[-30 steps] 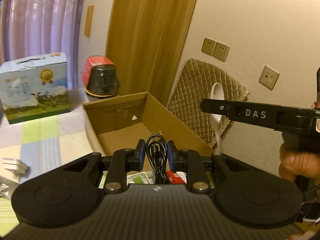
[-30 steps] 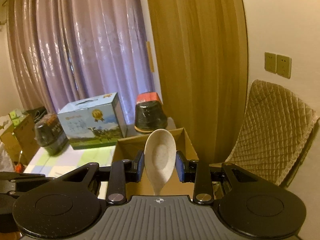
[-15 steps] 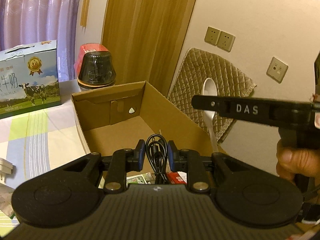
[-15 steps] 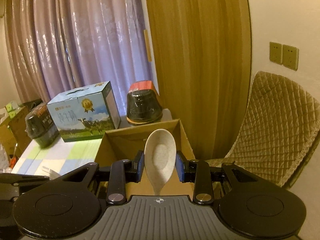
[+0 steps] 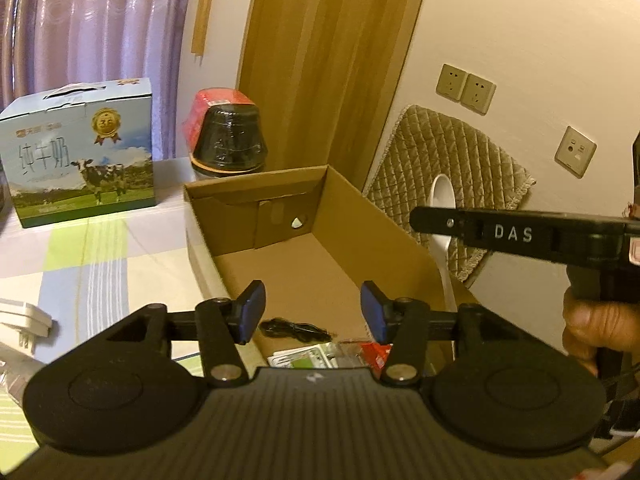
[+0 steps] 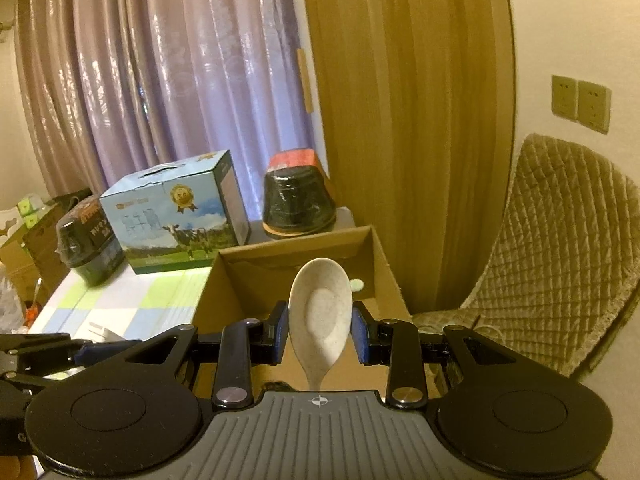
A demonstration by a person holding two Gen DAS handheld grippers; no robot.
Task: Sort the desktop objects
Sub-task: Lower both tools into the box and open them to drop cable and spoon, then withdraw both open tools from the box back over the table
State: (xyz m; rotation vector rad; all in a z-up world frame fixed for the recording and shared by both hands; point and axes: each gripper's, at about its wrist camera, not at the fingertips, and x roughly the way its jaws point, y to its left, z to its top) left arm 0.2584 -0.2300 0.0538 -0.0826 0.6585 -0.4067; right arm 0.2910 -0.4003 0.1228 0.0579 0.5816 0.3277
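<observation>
An open cardboard box (image 5: 404, 236) stands on the table with its near end below me. My left gripper (image 5: 312, 314) hangs open over that end, nothing between its blue pads. A coiled black cable (image 5: 294, 327) lies on the box floor just beneath it, beside some small packets (image 5: 316, 356). My right gripper (image 6: 320, 338) is shut on a white speckled spoon (image 6: 320, 316), bowl upward, above the same box (image 6: 390, 276). In the left wrist view the spoon (image 5: 443, 204) and the right gripper's black finger (image 5: 516, 232) sit over the box's right wall.
A blue milk carton (image 5: 80, 152) and a black wrapped pot with a red top (image 5: 228, 140) stand behind the box. A second dark pot (image 6: 90, 240) is far left. A white plug (image 5: 22, 316) lies on the checked tablecloth. A quilted chair (image 6: 560, 260) stands at the right.
My left gripper has opened and the black cable has dropped from it into the box. The right gripper still holds the spoon and has barely shifted.
</observation>
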